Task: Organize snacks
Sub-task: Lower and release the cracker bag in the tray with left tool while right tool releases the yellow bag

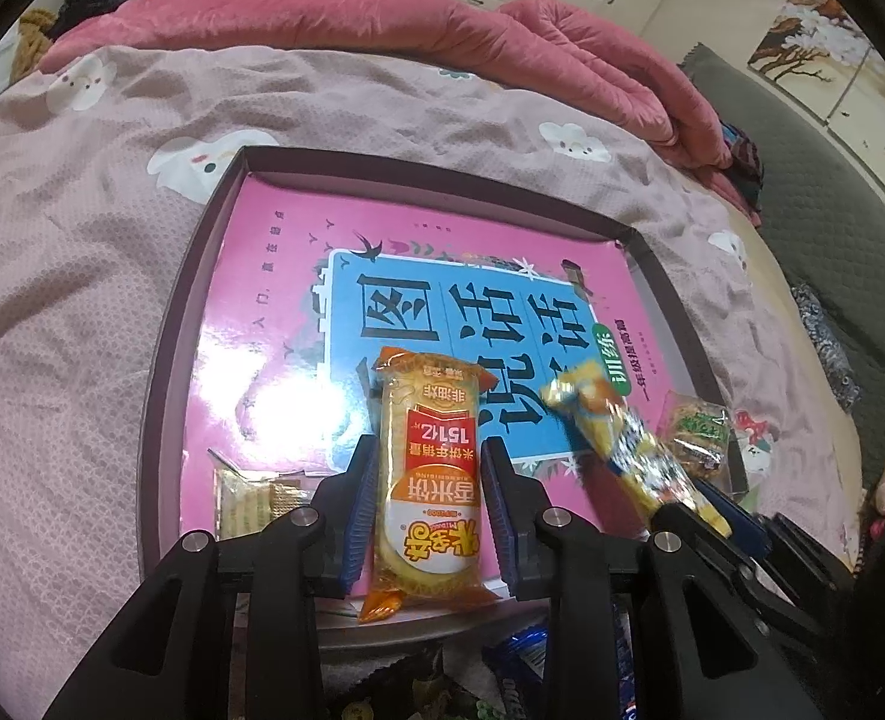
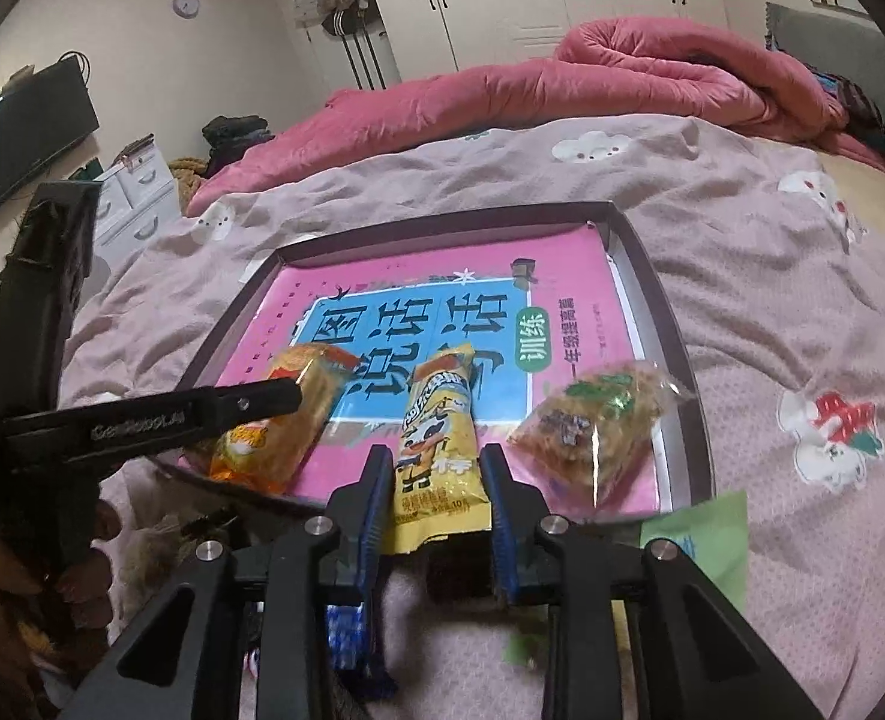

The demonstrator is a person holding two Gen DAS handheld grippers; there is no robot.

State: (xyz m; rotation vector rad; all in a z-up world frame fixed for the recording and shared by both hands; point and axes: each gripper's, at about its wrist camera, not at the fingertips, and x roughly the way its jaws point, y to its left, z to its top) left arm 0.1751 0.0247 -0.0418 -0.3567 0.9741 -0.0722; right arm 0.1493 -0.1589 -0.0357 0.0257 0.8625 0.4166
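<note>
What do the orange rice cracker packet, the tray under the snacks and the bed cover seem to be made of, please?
Orange rice cracker packet: looks like thin glossy plastic film, going by the highlights, the crimped end seals and the see-through window.
Tray: probably stiff cardboard with a matte dark finish; its walls are thin and straight, but coated board or plastic cannot be ruled out.
Bed cover: soft woven fabric, matte, with wrinkles and a fine dotted texture.

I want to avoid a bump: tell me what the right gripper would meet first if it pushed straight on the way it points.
The right gripper has the yellow snack stick between its fingers, so that packet leads. Beyond it, probably the pink book lying in the dark tray, though depth is unclear.
</note>
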